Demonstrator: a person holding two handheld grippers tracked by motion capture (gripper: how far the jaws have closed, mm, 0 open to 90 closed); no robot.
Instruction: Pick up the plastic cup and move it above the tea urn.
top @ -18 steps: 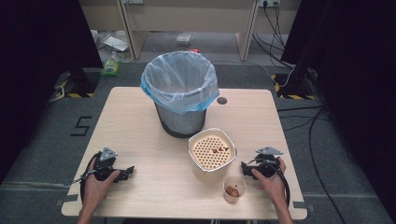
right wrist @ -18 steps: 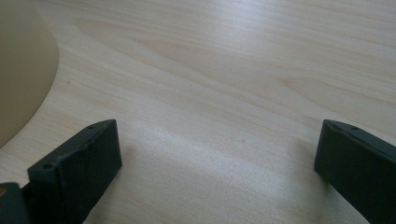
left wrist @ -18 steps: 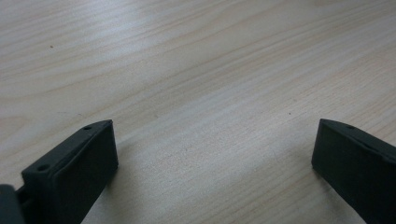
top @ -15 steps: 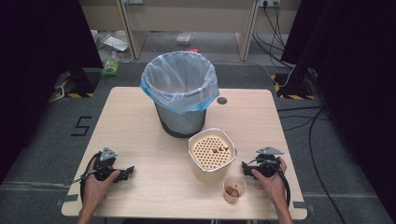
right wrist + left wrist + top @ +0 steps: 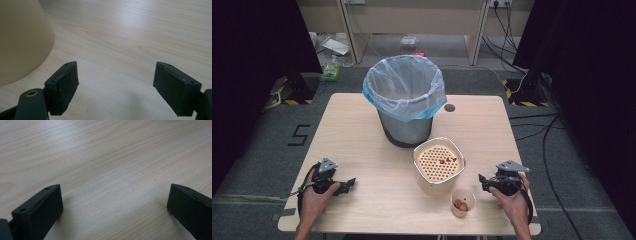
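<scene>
Floor marking "5" (image 5: 300, 135) left of table (image 5: 362, 125); other writing unreadable.

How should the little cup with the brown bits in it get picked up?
Probably by its side wall, just under the rim. The little cup stands upright and open-topped, so a level squeeze keeps the brown bits inside. Come from its right: the right hand-held gripper rests there with jaws open, and the cream strainer tub crowds the far left side.

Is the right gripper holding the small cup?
No: in the high view the right gripper rests open on the table, apart from the small cup.
</scene>
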